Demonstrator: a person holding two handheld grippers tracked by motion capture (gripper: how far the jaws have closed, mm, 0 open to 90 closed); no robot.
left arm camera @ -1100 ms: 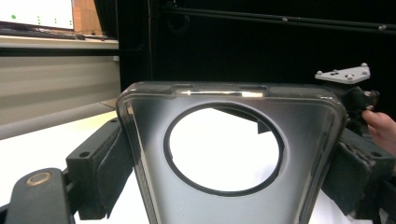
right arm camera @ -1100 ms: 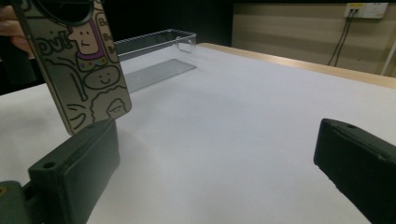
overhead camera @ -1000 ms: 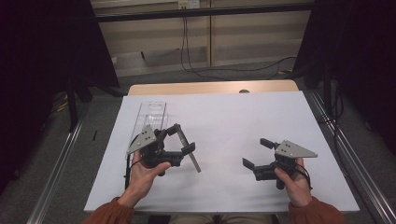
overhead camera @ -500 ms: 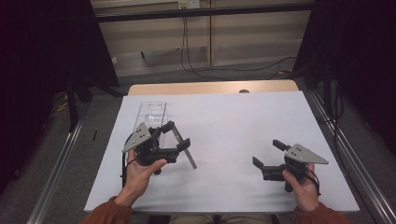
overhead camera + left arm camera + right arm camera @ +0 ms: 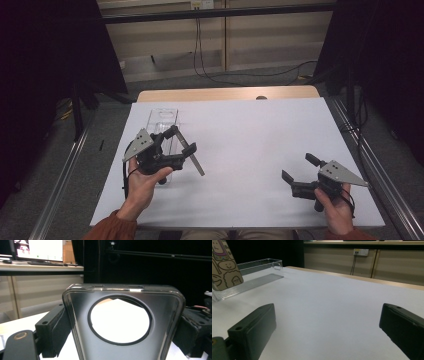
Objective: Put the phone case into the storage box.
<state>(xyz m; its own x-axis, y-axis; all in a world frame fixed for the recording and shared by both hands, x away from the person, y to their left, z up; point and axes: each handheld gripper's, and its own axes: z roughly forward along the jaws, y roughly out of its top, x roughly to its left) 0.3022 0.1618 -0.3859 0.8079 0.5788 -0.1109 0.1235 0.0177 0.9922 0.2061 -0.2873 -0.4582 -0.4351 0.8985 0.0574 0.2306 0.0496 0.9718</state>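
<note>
My left gripper (image 5: 181,140) is shut on a dark phone case (image 5: 196,162), held on edge above the left of the white table (image 5: 250,135). In the left gripper view the case (image 5: 80,315) stands upright between the jaws, its large round camera hole facing me. From the right gripper view the case's other side (image 5: 224,265) shows a cartoon print. My right gripper (image 5: 298,167) hovers low at the near right, open, with bare table between its jaws (image 5: 327,322).
A clear plastic tray (image 5: 162,119) lies on the table just beyond the left gripper, also seen as a clear tray (image 5: 257,267) at far left. The table's wooden far edge (image 5: 230,94) borders dark floor with cables. Metal rails run along both sides.
The left gripper has drawn slightly left, toward the clear tray, still holding the case. The right gripper has moved right and nearer the table's front edge, staying open.
</note>
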